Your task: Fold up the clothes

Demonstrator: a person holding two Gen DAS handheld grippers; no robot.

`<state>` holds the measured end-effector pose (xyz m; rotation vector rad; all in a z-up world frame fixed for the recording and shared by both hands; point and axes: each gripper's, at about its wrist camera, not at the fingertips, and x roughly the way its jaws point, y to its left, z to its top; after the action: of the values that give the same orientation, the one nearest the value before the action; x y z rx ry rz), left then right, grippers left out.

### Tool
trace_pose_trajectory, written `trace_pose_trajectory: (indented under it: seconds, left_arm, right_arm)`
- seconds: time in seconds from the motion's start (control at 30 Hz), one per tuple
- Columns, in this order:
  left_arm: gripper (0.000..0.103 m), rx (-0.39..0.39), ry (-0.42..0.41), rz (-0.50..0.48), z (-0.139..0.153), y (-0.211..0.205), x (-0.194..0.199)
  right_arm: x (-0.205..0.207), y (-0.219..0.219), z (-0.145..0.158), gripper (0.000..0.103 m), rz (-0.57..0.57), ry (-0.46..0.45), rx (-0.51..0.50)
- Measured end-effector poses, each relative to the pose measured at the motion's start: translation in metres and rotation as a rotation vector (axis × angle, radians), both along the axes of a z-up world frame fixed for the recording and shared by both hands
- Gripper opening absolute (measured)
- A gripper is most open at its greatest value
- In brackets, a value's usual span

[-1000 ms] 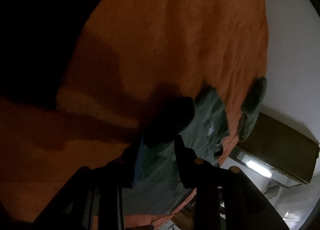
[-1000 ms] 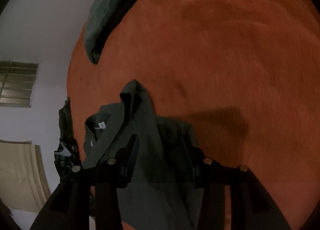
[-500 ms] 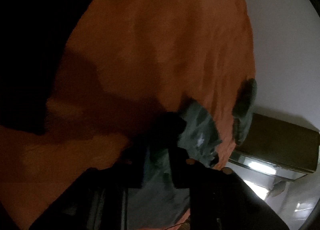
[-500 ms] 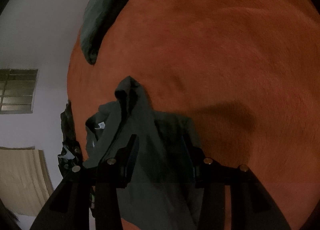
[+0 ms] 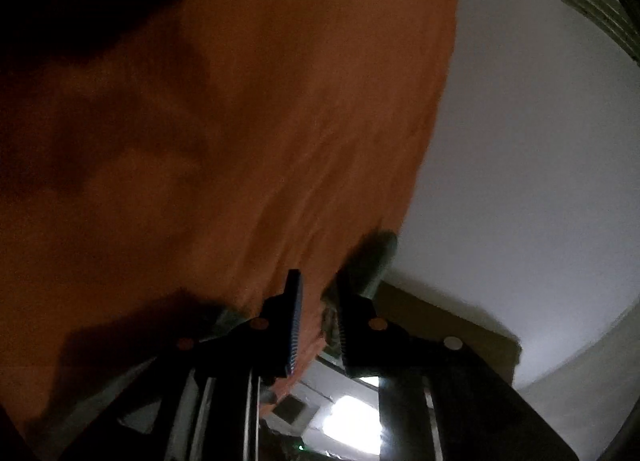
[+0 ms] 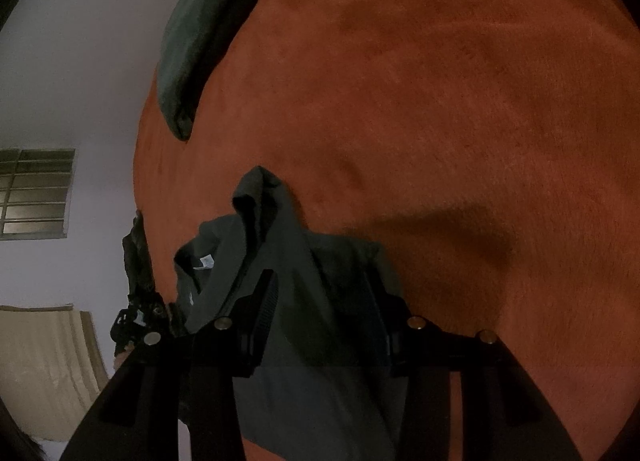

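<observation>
While the right gripper point(image 6: 320, 301) stands spread over it without pinching, one dark green shirt point(image 6: 288, 261) lies crumpled on the fuzzy orange blanket point(image 6: 440, 101), its length running away towards a peaked fold. The left gripper point(image 5: 318, 301), jaws narrowly apart after closing, holds nothing. A second green cloth point(image 6: 192, 41) lies beyond.

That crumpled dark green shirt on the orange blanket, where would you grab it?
Probably at the raised fold peaking at the far end of the shirt, coming from above and pinching across the ridge. It stands up off the orange blanket, while the rest lies flatter with little to catch.
</observation>
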<state>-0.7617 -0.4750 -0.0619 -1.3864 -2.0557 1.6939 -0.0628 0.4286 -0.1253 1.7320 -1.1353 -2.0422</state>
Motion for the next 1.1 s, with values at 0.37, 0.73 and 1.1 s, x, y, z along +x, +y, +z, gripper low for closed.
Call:
trace_pose_trajectory:
  seconds: [0.37,0.73,1.1]
  left_arm:
    - [0.037,-0.506,-0.085,-0.641,0.013,0.049,0.031]
    - [0.037,-0.515,-0.049,-0.787,0.011,0.078,0.027]
    - [0.038,-0.504,-0.095,-0.886,-0.007,0.107,0.003]
  right_arm:
    - [-0.012,-0.082,0.040,0.050,0.580,0.440,0.694]
    - [-0.071,-0.101,0.038,0.051,0.503,0.427,0.791]
    - [-0.065,-0.057,0.034,0.051,0.422,0.318,0.555]
